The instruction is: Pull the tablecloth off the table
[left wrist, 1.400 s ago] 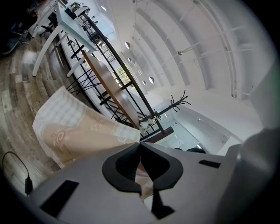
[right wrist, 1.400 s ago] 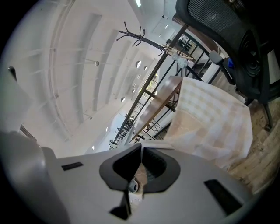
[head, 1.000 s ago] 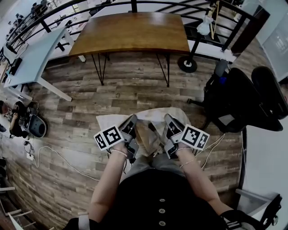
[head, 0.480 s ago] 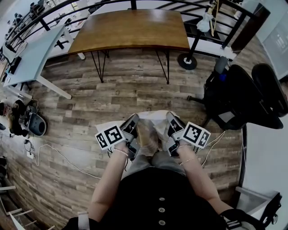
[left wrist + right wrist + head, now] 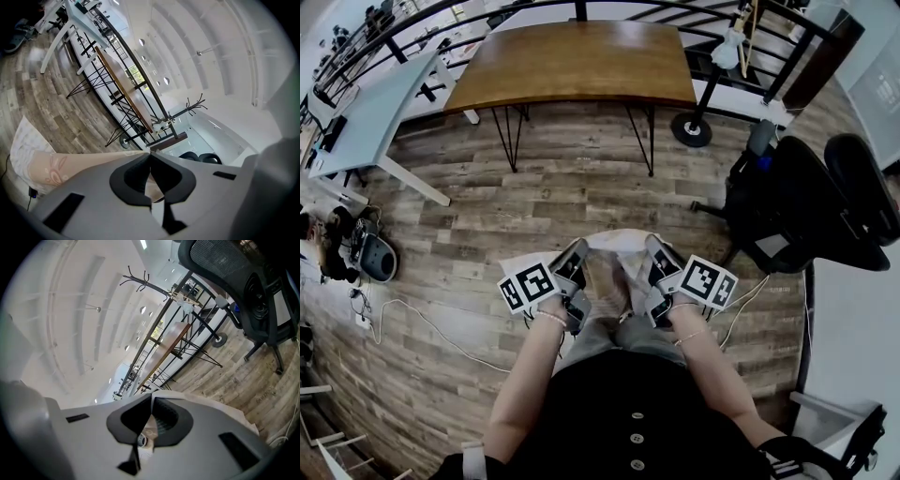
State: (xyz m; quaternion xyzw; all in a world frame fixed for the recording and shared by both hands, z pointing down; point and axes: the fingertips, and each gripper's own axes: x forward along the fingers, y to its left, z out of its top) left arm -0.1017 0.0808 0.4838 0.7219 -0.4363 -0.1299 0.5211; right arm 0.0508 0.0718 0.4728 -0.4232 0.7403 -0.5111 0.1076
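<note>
So, your left hand-held gripper (image 5: 573, 261) is clamped shut on the tablecloth (image 5: 615, 246), and your right hand-held gripper (image 5: 655, 259) is pinching its other edge. The cloth sags bunched between them, right by your legs over the wood floor (image 5: 562, 192), well apart from the brown surface (image 5: 581, 61).

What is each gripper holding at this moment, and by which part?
The left gripper and the right gripper are each shut on the cream patterned tablecloth, pinching one edge of it at two separate spots.
</note>
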